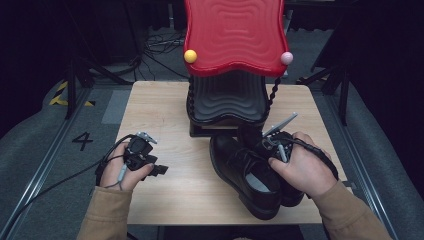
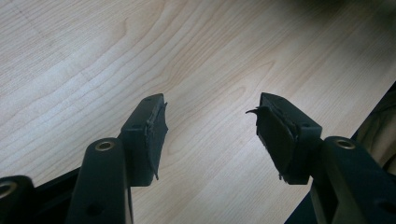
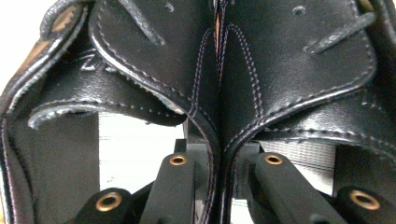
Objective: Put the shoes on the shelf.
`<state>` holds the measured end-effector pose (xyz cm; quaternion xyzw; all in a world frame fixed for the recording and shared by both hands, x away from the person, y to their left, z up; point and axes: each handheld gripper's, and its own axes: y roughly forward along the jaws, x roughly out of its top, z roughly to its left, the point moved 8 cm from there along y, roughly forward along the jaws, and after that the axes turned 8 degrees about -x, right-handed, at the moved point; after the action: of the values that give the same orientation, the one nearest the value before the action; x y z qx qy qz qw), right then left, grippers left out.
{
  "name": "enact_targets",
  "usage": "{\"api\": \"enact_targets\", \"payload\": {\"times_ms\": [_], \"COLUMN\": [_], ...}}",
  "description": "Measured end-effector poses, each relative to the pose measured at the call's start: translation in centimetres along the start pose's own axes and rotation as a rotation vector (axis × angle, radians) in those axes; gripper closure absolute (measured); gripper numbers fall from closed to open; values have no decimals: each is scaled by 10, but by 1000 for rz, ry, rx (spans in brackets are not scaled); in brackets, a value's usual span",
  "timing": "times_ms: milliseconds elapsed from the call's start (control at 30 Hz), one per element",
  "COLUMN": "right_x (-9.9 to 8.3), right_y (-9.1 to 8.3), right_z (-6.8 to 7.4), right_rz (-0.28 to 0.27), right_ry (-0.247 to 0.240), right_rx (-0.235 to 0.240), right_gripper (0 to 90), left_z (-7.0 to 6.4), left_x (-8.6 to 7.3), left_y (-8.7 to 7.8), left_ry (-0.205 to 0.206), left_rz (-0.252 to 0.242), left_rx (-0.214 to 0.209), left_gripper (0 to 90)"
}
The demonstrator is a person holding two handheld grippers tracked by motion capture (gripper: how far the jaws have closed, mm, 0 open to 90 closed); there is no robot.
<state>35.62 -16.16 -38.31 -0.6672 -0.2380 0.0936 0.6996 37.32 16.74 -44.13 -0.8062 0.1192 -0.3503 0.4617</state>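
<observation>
Two black leather lace-up shoes stand side by side at the front right of the wooden table point(image 1: 165, 115): the left shoe point(image 1: 245, 175) and the right shoe point(image 1: 292, 195), toes pointing away. My right gripper point(image 1: 270, 147) is shut on their touching inner collars. In the right gripper view its jaws pinch the seam point(image 3: 219, 149) between the left shoe point(image 3: 154, 60) and the right shoe point(image 3: 289, 60), one jaw inside each opening. My left gripper point(image 1: 157, 169) hovers low over bare wood at the front left, open point(image 2: 212, 105) with nothing between its fingers.
A small shoe rack stands at the table's far middle, with a wavy red top shelf point(image 1: 234, 35) and a black lower shelf point(image 1: 227, 97) just behind the shoes. Bare wood lies between the left gripper and the shoes. Cables and stand legs sit on the floor beyond.
</observation>
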Motion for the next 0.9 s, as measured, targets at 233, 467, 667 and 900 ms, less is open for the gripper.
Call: {"api": "enact_targets", "payload": {"times_ms": [233,467,667,900], "right_x": [-6,-7,-4,3], "right_y": [-23,-49,-64,-86], "right_z": [-2,-5,-8,-12], "right_rz": [-22,-43,-46,-77], "right_ry": [-9,-1,-5,-6], "right_rx": [7,1,3,-13], "right_gripper": [823,823,823,823], "left_z": [1,1,1,3], "left_x": [0,0,-1,-2], "left_y": [0,0,0,-3], "left_ry": [0,-7,-3,-16], "left_rz": [2,-3,0,-12], "left_rx": [-1,0,0,-2], "left_gripper": [430,430,430,430]}}
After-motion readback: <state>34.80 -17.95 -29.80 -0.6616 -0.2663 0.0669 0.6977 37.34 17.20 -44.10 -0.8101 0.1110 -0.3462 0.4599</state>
